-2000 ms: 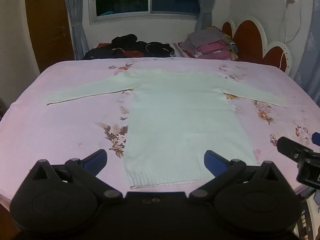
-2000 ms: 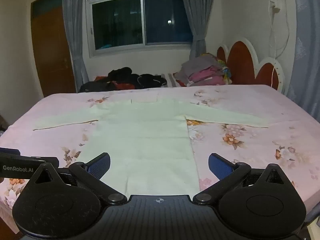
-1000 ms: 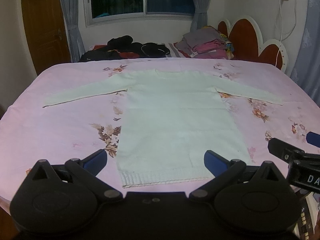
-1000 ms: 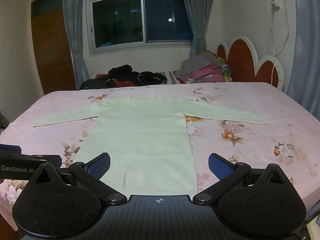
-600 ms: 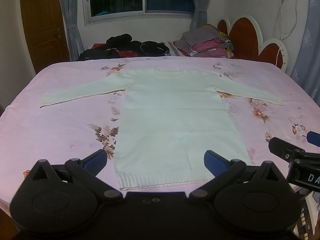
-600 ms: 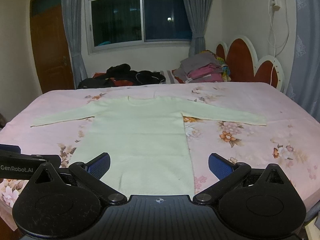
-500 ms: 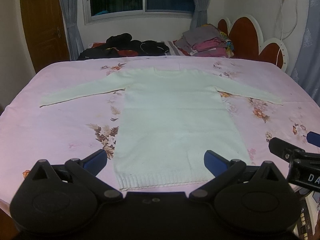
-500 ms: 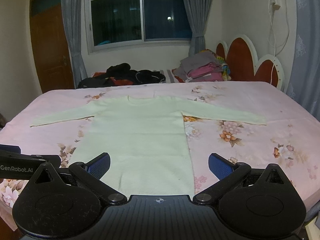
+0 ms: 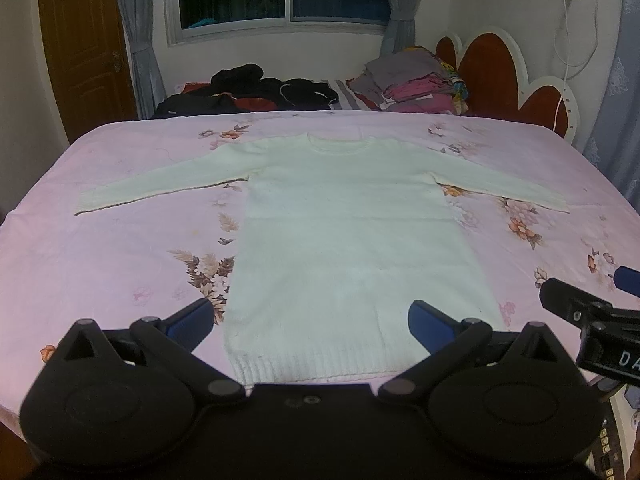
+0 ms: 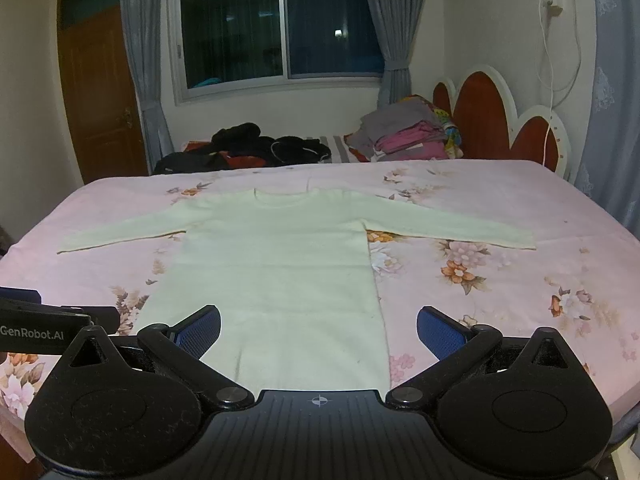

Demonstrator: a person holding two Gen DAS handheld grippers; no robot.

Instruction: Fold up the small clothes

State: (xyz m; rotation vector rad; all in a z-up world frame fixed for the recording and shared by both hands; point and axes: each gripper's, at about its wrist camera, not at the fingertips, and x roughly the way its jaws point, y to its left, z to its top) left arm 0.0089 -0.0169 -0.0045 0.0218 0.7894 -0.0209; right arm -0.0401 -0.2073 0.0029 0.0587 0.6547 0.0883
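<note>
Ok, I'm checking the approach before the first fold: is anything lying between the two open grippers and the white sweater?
Nothing visible. The sweater lies flat on the pink bedsheet, bare in front of the left gripper and right gripper.

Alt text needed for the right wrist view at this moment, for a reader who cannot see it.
A pale long-sleeved sweater lies flat, sleeves spread, on a pink floral bedsheet. The right gripper hovers open over its hem. Piles of clothes sit beyond the bed under a dark window.
</note>
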